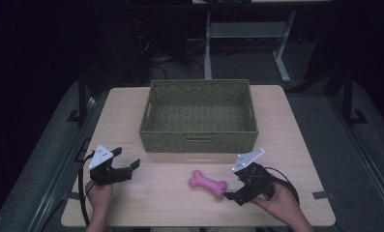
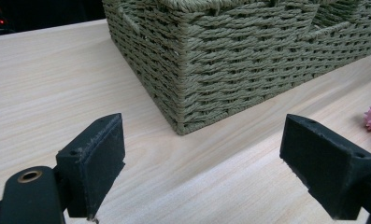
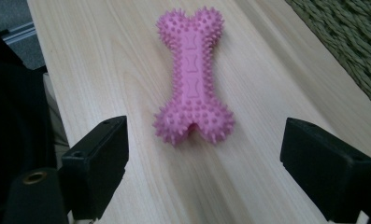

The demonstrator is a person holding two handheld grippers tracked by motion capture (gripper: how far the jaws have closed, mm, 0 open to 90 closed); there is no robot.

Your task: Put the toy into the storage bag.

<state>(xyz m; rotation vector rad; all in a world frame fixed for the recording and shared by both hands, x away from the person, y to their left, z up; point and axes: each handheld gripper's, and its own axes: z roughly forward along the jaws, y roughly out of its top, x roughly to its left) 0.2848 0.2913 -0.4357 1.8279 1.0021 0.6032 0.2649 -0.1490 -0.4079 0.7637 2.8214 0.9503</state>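
Note:
A pink spiky rubber bone (image 1: pixel 208 183) lies flat on the wooden table (image 1: pixel 151 208), in front of an empty green woven basket (image 1: pixel 199 140). My right gripper (image 1: pixel 230 186) sits just right of the bone, pointing at it, with its jaws wide open. In the right gripper view the bone (image 3: pixel 192 79) lies ahead of the open jaws (image 3: pixel 204 168), its near end just short of the pads and touching neither. My left gripper (image 1: pixel 126 159) rests open at the table's left, aimed at the basket's near corner (image 2: pixel 181 116), nothing between its jaws (image 2: pixel 202 163).
The basket takes up the middle and back of the table. Bare wood lies between the two grippers and beside the basket. The table's front edge runs close below both hands. Dark floor and desk legs (image 1: pixel 281 63) lie beyond.

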